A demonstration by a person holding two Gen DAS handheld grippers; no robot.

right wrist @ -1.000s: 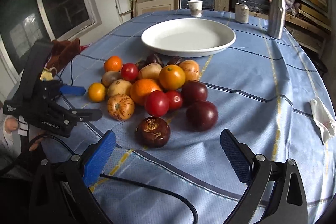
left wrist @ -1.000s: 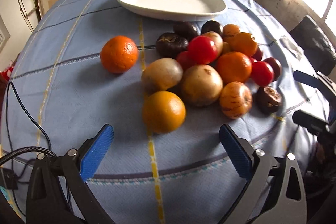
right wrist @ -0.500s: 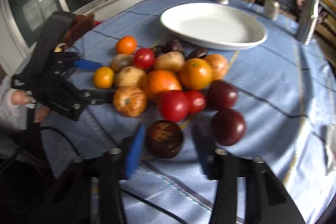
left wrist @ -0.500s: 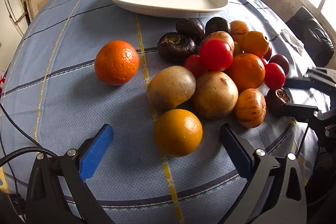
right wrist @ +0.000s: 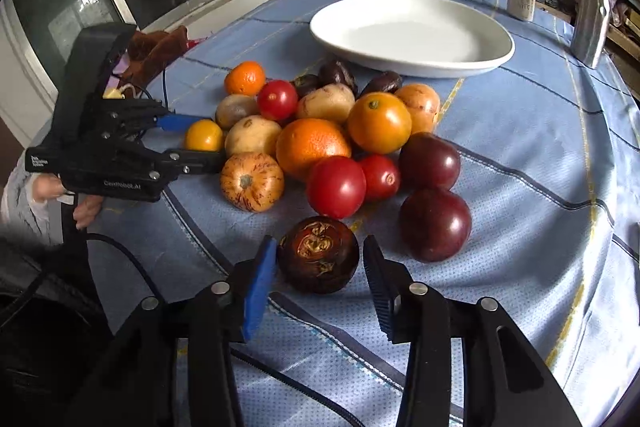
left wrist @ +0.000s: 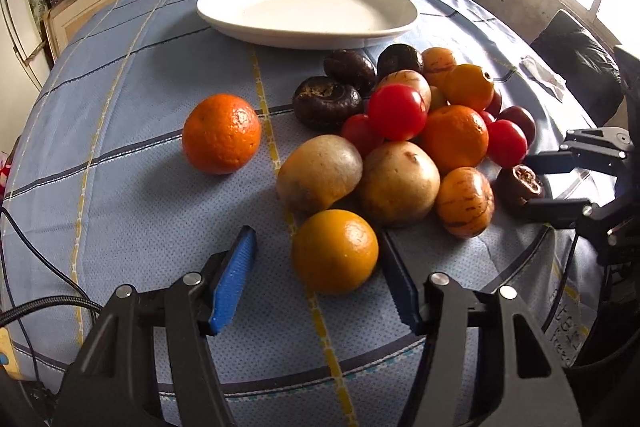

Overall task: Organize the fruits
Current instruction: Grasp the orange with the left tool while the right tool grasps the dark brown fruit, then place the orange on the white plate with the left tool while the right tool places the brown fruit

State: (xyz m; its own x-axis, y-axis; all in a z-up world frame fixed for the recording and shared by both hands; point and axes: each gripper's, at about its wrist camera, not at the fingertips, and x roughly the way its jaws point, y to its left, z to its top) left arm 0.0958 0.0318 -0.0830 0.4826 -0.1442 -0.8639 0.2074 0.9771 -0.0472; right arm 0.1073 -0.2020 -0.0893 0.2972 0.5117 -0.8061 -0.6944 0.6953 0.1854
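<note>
Left gripper (left wrist: pixel 316 263) angled down at the table, jaws closing around a yellow-orange fruit (left wrist: pixel 335 251) set between the blue pads. Right pad at or just off the fruit's skin, left pad (left wrist: pixel 236 269) clearly apart from it, so not yet clamped. Just ahead of that fruit, two tan-brown fruits (left wrist: pixel 320 173) side by side, touching it or nearly so. Further ahead and to the right, the rest of the heap: red tomatoes (left wrist: pixel 397 111), an orange (left wrist: pixel 454 139), a striped orange fruit (left wrist: pixel 465 202), dark wrinkled ones at the far edge. Ahead and to the left, one lone orange (left wrist: pixel 221 133) standing apart from the pile. Well beyond everything, an oval white plate (left wrist: pixel 372 27) with nothing on it, on the blue checked tablecloth (left wrist: pixel 140 187).

Right gripper (right wrist: pixel 320 273) also tilted down, jaws easing slightly apart around a dark brown wrinkled fruit (right wrist: pixel 318 254). Left pad (right wrist: pixel 260 283) touching its side; right pad seemingly a sliver off, though hard to judge from this angle. Fruit resting on the cloth, nearest of the pile. Ahead and right of it, two dark purple plums (right wrist: pixel 434 225); straight ahead, red tomatoes and the orange. Far left in this view, the other gripper around its yellow fruit, a hand (right wrist: pixel 86 205) on its grip.
</note>
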